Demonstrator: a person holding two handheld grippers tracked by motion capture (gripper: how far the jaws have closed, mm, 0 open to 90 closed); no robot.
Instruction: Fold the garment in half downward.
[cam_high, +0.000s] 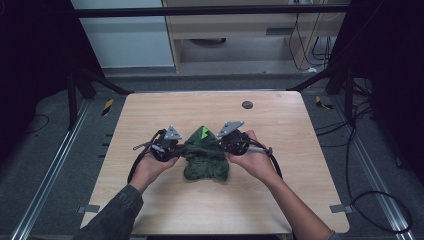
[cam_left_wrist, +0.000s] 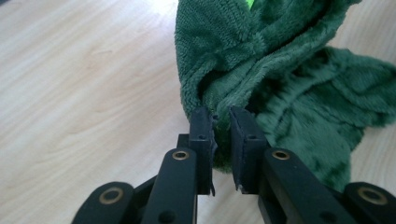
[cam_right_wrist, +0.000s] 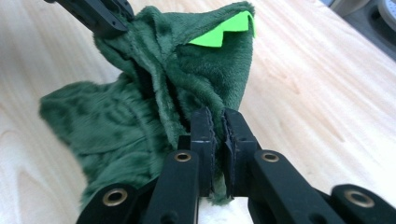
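a: what did the left gripper (cam_high: 176, 146) have?
b: it was clamped on the green cloth's (cam_high: 205, 157) left edge, cloth bunched mid-table (cam_high: 150, 110).
a: and the right gripper (cam_high: 223, 142)?
b: pinched tight on the cloth's right edge, by a bright green tag (cam_right_wrist: 223, 32).

Worktop (cam_high: 150, 200): pale wood grain; dark green fleece cloth (cam_high: 206, 161) bunched at centre; small dark round disc (cam_high: 247, 105) near far edge.

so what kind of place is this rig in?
Probably a lab recording bay: a bare wooden table on metal floor rails, loose cables, dark curtains. Both grippers pinch a green cloth.
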